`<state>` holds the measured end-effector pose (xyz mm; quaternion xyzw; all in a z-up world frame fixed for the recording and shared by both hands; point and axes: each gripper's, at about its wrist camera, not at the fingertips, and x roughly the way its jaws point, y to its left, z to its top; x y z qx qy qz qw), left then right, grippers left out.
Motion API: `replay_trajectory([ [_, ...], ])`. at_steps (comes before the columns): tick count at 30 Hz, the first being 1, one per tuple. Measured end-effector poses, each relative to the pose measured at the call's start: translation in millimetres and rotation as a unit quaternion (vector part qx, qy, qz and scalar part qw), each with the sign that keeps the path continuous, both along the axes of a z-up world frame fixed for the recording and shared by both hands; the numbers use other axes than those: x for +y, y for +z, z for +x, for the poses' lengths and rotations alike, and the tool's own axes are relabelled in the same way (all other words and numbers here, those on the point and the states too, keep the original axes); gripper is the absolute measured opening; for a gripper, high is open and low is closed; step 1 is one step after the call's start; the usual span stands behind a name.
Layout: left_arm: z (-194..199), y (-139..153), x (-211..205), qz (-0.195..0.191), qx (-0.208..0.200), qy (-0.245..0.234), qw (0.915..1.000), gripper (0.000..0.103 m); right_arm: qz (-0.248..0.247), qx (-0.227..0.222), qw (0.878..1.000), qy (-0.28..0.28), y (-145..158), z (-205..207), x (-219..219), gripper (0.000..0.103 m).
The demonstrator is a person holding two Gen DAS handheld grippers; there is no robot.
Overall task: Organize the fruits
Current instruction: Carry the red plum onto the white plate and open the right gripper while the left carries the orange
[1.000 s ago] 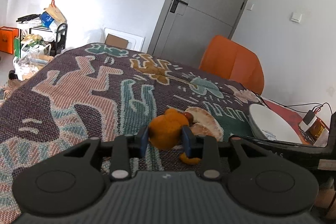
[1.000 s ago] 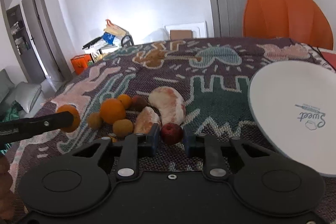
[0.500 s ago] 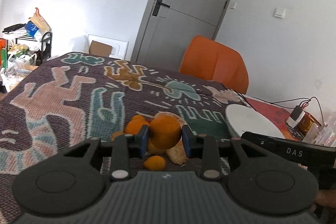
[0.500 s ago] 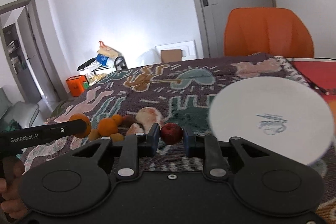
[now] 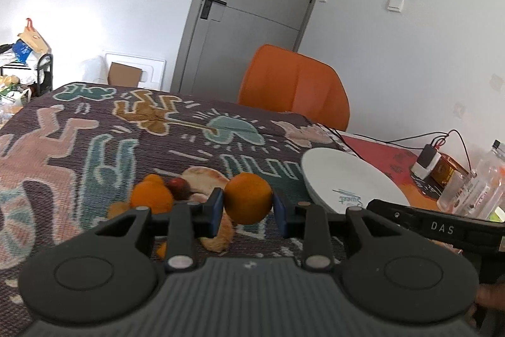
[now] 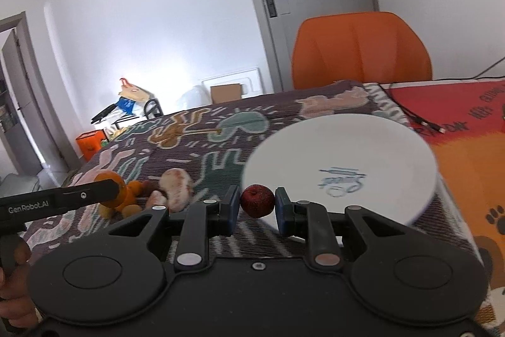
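Both claws nearer round white plate (image 6: 341, 147) | left claw (image 5: 248, 207) pinching orange (image 5: 248, 201) | right claw (image 6: 256, 207) pinching red fruit (image 6: 257, 199)

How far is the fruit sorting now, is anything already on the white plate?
Nothing is on the white plate yet. In hand: the left gripper grips an orange, and the right gripper grips a small red fruit near the plate's edge. Left to do: the pile of fruits on the patterned cloth.
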<state>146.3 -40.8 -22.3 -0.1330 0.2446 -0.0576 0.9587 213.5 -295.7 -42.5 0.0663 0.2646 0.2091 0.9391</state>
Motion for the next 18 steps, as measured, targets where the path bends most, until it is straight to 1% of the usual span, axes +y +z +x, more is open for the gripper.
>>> replay_trajectory([
  [11, 16.1, -0.6, -31.6, 0.01, 0.004, -0.03, 0.9995, 0.032, 0.005, 0.007, 1.0, -0.028, -8.1, 0.8, -30.7, 0.022],
  [18, 24.3, -1.8, -54.5, 0.02, 0.008, -0.052, 0.9984, 0.032, 0.008, 0.011, 0.999, -0.04, -13.1, 2.9, -42.4, 0.023],
])
